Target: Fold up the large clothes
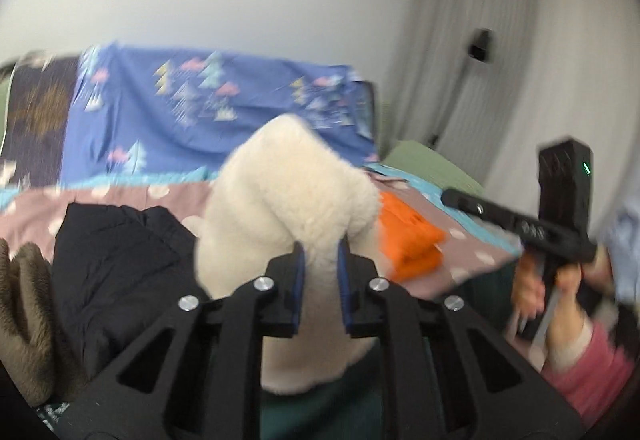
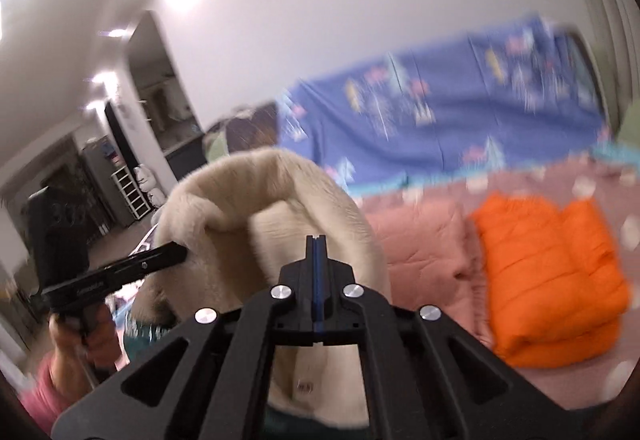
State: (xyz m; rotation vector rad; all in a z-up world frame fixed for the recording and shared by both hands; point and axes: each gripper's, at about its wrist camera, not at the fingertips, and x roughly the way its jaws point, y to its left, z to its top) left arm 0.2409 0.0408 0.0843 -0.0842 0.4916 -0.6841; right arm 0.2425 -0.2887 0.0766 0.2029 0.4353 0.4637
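While one cream fleece garment (image 1: pixel 280 200) is hanging lifted over the bed's near edge (image 1: pixel 472 264), the left tool (image 1: pixel 321 264) is pinching a thick fold of it, and the right tool (image 2: pixel 316 252), fully closed, is gripping thin fabric; one folded orange jacket (image 2: pixel 552 280) is lying right, bare bed beyond.

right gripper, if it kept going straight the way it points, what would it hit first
Probably the cream fleece bunched right ahead of the shut right gripper; the blue sheet lies further behind, though depth is unclear.
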